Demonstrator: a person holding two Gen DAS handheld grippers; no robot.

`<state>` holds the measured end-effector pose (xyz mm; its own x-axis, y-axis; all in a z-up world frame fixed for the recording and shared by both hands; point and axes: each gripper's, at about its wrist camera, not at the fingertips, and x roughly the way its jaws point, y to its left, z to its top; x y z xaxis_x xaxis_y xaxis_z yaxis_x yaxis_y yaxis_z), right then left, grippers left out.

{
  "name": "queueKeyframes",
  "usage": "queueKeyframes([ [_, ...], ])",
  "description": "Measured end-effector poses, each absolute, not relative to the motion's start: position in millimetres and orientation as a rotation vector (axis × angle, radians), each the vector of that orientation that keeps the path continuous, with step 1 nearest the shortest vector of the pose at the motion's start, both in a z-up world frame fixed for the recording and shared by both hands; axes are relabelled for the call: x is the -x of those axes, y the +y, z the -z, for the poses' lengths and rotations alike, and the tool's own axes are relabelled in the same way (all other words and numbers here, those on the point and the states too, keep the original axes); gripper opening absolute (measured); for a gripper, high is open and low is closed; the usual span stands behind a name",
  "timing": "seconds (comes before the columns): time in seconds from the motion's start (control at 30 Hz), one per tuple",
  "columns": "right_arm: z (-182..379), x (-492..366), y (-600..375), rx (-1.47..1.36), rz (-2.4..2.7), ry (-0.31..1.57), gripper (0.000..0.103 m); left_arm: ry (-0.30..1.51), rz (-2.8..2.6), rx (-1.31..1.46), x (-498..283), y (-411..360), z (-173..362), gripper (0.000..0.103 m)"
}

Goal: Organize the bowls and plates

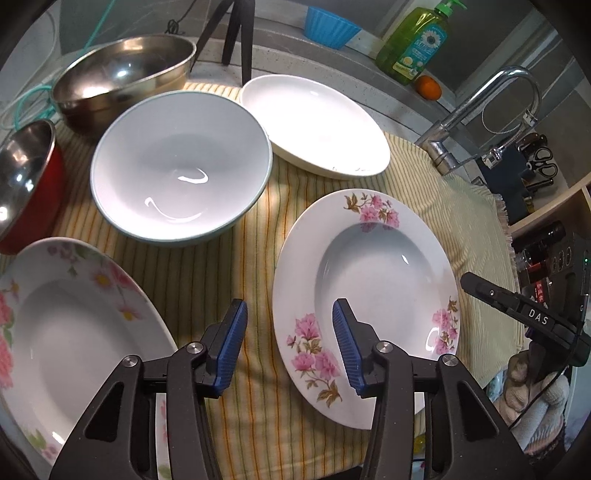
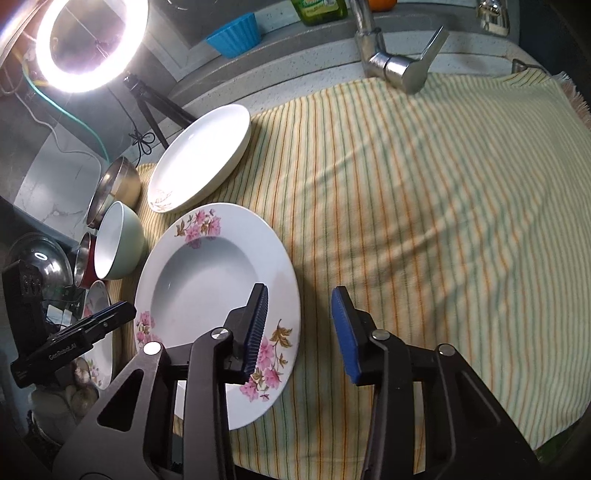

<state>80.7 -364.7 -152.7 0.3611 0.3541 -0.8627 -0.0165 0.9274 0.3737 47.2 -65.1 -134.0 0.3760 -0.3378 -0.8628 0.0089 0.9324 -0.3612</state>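
While both grippers hang released, the floral plate (image 1: pixel 369 295) lies between the left gripper (image 1: pixel 288 332) and right gripper (image 2: pixel 299 325), on a striped cloth (image 2: pixel 424 203) beside the faucet (image 2: pixel 399 66).

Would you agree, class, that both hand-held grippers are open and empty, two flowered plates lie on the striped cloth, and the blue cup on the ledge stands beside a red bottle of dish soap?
Not quite. The soap bottle is green, not red, as the left wrist view shows. The rest holds: the left hand-held gripper and right hand-held gripper are open and empty, two flowered plates lie on the striped cloth, and the blue cup stands on the ledge.
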Motion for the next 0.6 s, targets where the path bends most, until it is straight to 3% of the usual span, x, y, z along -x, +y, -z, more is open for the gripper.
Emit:
queueKeyframes([
  [0.17, 165, -87, -362, -0.347, -0.272, 1.222, 0.032, 1.187, 0.232, 0.338, -52, -65, 141, 0.038],
  [0.6, 178, -96, -353, -0.389, -0.337, 1.272, 0.022, 1.210, 0.276, 0.342, -54, -73, 146, 0.036],
])
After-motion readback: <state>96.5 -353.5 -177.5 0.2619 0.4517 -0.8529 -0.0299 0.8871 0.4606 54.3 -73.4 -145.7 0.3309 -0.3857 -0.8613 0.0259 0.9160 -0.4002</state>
